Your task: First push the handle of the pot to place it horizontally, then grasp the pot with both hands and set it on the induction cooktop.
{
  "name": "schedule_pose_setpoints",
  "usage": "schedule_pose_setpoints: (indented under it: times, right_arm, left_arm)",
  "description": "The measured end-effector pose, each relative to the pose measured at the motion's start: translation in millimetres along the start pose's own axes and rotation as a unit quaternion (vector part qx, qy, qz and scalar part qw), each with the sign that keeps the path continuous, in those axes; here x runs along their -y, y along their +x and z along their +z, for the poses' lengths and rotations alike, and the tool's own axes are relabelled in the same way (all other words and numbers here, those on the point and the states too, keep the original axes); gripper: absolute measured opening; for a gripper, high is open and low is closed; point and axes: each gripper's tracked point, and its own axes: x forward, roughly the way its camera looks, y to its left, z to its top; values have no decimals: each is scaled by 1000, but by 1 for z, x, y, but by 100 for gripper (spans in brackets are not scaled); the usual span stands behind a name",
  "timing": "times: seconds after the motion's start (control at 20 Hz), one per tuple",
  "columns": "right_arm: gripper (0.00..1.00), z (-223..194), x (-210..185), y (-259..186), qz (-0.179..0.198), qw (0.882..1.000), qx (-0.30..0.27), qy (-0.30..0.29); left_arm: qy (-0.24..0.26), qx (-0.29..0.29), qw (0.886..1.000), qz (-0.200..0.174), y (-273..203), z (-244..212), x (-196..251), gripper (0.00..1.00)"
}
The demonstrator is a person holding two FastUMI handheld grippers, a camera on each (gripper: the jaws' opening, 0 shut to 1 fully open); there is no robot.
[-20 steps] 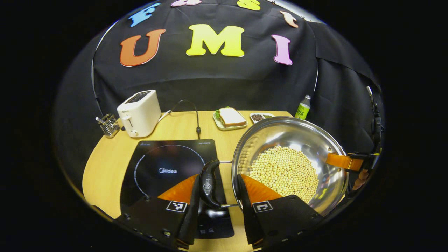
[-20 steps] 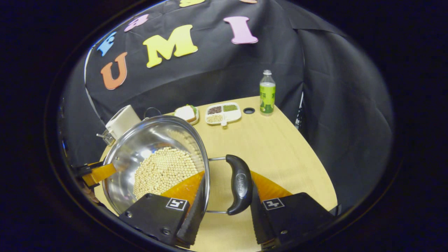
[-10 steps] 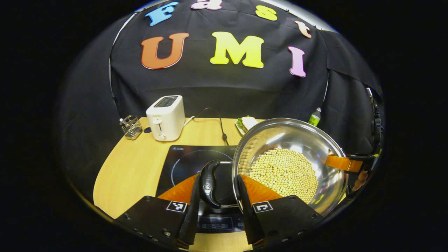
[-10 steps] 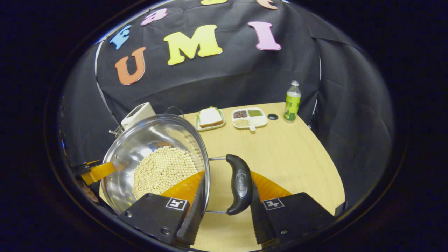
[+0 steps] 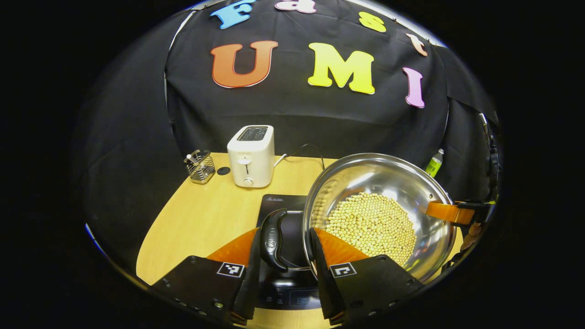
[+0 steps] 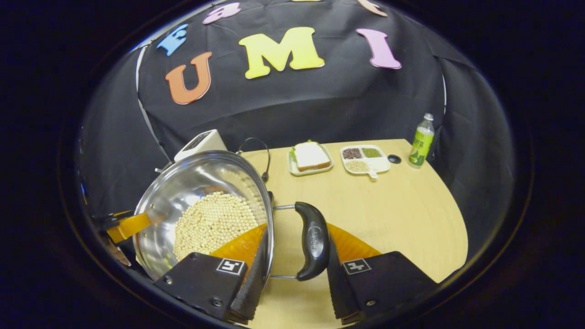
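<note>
A steel pot point(image 5: 388, 183) holding pale beans point(image 5: 372, 224) hangs in the air between both grippers. My left gripper point(image 5: 284, 238) is shut on its black side handle point(image 5: 273, 240), one finger outside the handle and one inside the pot wall. Across the bowl, the right gripper point(image 5: 452, 212) reaches over the far rim. In the right gripper view, my right gripper point(image 6: 297, 234) is shut the same way on the other black handle point(image 6: 313, 242) of the pot point(image 6: 192, 183). The black induction cooktop point(image 5: 279, 204) lies under the pot's left side, mostly hidden.
A white toaster point(image 5: 251, 155) and a wire holder point(image 5: 200, 165) stand at the back of the wooden table point(image 5: 205, 214). A sandwich plate point(image 6: 311, 157), a divided dish point(image 6: 363, 160) and a green bottle point(image 6: 421, 140) sit at the back right. A black cable point(image 6: 264, 157) runs behind the pot.
Both grippers have carried the pot leftwards across the table, over the cooktop. The cooktop now lies largely beneath the pot, and the toaster has shifted right in the left gripper view.
</note>
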Motion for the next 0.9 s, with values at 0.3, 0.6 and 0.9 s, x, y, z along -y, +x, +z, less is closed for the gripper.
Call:
schedule_pose_setpoints:
  times: [0.3, 0.6, 0.9]
  right_arm:
    - [64, 2, -29, 46, 8, 1000, -5, -12]
    - [64, -1, -49, 85, 16, 1000, -4, -19]
    - [63, -9, -50, 108, 9, 1000, -13, -22]
  left_arm:
    - [-4, -17, 1000, 21, 32, -5, -34, 53]
    - [-11, -22, 999, 33, 61, -10, -61, 53]
    - [-15, -27, 999, 26, 85, -25, -69, 53]
